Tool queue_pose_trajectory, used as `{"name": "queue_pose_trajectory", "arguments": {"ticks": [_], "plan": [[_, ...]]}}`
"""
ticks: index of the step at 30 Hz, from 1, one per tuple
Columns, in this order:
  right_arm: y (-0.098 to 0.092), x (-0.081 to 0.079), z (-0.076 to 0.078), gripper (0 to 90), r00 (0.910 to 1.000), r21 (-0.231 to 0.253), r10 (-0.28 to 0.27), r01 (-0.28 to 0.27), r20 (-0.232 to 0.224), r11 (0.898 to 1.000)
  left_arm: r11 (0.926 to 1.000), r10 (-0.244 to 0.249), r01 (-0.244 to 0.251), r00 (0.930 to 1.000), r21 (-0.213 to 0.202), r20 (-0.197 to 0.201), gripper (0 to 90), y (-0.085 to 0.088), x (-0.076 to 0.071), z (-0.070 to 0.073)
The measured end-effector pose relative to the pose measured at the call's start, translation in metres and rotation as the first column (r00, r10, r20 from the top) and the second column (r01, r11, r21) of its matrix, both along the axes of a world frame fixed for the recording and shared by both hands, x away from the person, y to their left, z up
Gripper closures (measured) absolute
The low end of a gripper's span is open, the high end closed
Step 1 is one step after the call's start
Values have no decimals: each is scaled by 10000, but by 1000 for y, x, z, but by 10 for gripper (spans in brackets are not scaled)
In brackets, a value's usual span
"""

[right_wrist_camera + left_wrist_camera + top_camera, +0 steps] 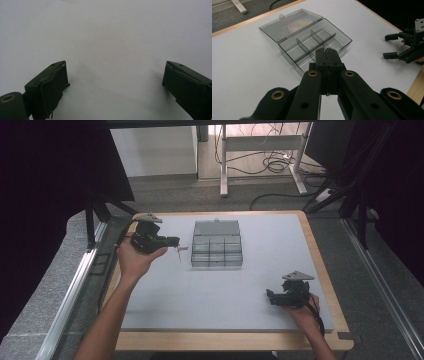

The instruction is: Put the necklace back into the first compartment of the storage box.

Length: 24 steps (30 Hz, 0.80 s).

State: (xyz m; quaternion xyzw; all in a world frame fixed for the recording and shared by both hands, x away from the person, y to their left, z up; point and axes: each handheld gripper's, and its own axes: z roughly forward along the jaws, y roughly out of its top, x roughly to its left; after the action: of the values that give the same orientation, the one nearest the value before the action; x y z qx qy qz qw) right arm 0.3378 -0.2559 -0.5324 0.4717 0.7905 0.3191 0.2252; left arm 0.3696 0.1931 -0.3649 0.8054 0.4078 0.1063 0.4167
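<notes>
At the left of the high view, the left gripper (176, 243) is held above the white table (200, 290), jaws pressed together on a thin item I cannot identify. At centre sits a clear compartment box (217, 251), lid open. At lower right, the right gripper (270, 297) rests with jaws wide apart.
</notes>
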Motion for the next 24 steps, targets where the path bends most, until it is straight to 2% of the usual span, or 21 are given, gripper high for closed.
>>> {"name": "queue_pose_trajectory", "arguments": {"ticks": [7, 13, 21, 24], "plan": [[0, 0, 0, 59, 10000, -4, -4, 4, -1, 10000, 10000, -1, 0, 9999, -30, -143, 900, -9, 13, -4], [0, 0, 0, 59, 10000, -4, -5, 5, -3, 10000, 9994, 80, -72, 9997, 344, -236, 900, -17, 30, -7], [0, 0, 0, 59, 10000, -5, -1, 1, -12, 10000, 9988, 96, -75, 9990, 487, -427, 900, -32, 49, -16], [0, 0, 0, 59, 10000, -9, -6, 6, -9, 10000, 9974, 104, -70, 9989, 718, -462, 900, -41, 60, -20]]}}
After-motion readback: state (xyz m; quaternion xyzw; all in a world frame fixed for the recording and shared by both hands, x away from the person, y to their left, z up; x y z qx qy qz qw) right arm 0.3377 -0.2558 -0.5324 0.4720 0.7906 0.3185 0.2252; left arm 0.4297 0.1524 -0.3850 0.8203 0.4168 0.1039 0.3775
